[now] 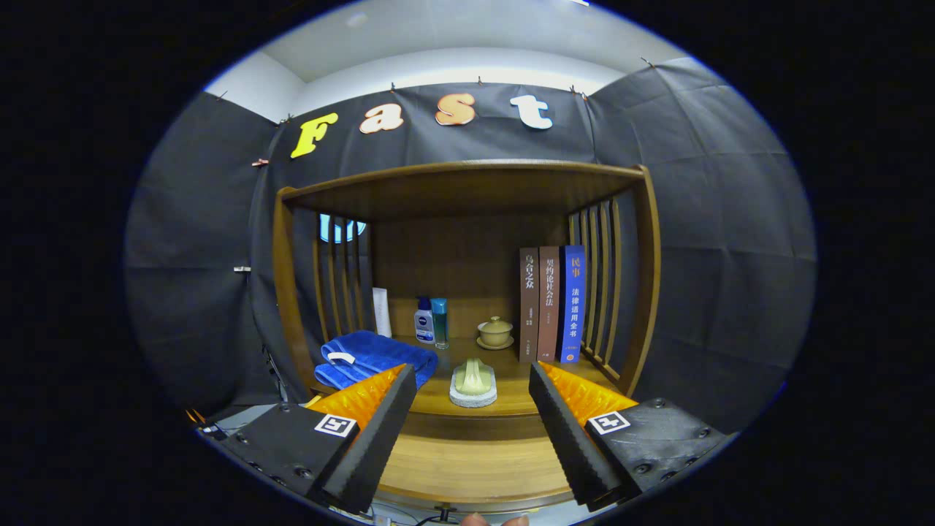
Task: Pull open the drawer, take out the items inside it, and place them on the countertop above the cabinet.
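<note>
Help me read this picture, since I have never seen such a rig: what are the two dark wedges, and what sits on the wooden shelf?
The camera rides on a hand-held gripper and looks forward along it. The wedges are its jaws, standing open with nothing between them. Beyond them is a wooden cabinet. On its countertop lie a folded blue towel, a pale brush on a pad, two small bottles, a white tube, a lidded cup and three upright books.
</note>
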A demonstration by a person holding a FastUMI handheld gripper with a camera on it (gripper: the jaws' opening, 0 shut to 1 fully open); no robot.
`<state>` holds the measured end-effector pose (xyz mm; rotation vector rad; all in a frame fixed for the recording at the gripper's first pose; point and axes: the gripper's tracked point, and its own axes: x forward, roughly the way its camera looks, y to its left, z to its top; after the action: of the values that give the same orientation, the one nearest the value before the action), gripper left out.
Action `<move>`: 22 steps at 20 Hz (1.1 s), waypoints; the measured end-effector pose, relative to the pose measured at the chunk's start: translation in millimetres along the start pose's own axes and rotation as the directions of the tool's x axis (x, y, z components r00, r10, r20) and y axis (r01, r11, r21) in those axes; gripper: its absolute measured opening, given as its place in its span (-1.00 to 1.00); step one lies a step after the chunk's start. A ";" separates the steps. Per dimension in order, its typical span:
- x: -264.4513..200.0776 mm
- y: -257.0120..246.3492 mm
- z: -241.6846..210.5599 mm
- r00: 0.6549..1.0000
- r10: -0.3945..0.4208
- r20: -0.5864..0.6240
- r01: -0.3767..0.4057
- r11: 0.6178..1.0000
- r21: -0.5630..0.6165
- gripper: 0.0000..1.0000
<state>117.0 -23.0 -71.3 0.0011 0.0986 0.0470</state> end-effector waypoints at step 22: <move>-57.5 26.4 -240.1 0.989 -0.069 -0.132 0.072 0.997 0.022 0.99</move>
<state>35.0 0.4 -304.5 0.0216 0.2304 -0.0248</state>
